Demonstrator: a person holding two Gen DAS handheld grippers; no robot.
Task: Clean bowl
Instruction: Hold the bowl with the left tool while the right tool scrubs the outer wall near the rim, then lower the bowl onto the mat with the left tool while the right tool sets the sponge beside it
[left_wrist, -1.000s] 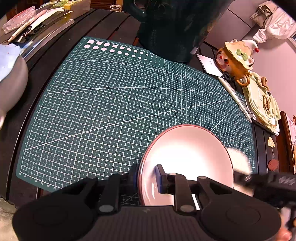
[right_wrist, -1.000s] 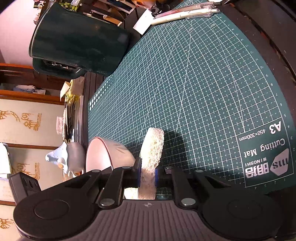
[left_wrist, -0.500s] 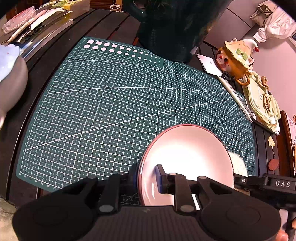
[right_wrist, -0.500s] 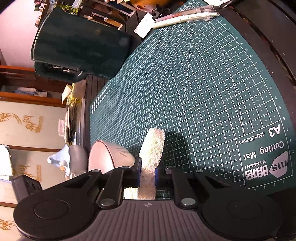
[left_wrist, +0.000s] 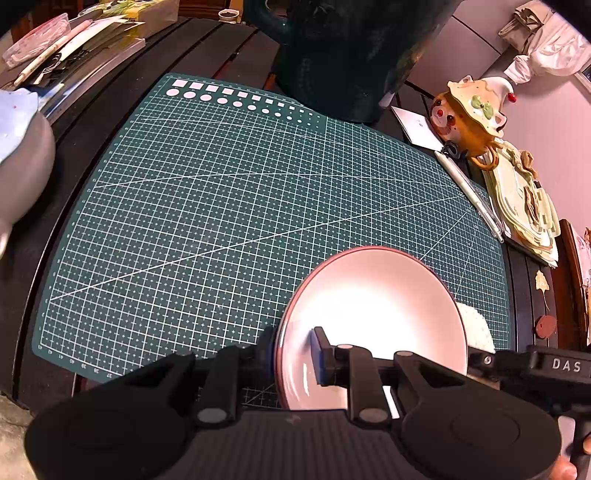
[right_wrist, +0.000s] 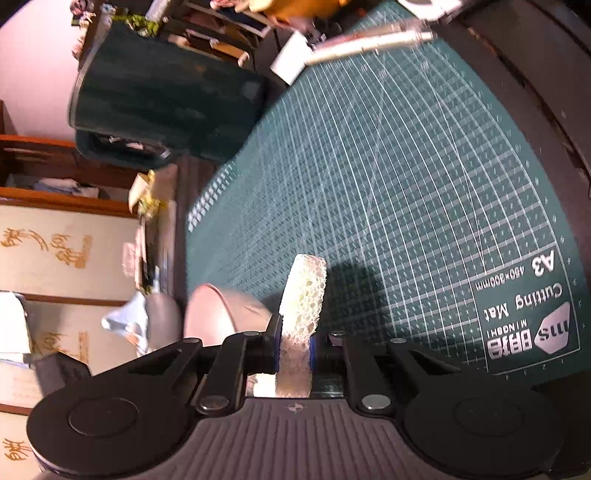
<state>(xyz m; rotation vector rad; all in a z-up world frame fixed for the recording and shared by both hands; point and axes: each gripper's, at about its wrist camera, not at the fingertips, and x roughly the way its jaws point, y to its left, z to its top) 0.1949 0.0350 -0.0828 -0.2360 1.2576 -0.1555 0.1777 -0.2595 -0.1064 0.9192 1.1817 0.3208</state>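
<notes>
A pink bowl (left_wrist: 373, 317) with a dark red rim stands on the green cutting mat (left_wrist: 236, 206). My left gripper (left_wrist: 295, 350) is shut on its near left rim, one finger inside and one outside. My right gripper (right_wrist: 293, 350) is shut on a pale yellow sponge (right_wrist: 303, 299) that sticks up between the fingers. The sponge (left_wrist: 476, 325) shows just right of the bowl in the left wrist view. The bowl (right_wrist: 221, 310) lies to the left of the sponge in the right wrist view, outside wall facing it.
A tall dark green pitcher (left_wrist: 343, 55) stands at the mat's far edge. A clown figure (left_wrist: 469, 114), pens (left_wrist: 469, 192) and a cream tray (left_wrist: 524, 206) lie right of the mat. A grey vessel (left_wrist: 18, 170) and papers (left_wrist: 74, 33) sit left.
My right gripper with the sponge has drawn back to the bowl's right side and is tilting, blurring its view. The left gripper and bowl have stayed still.
</notes>
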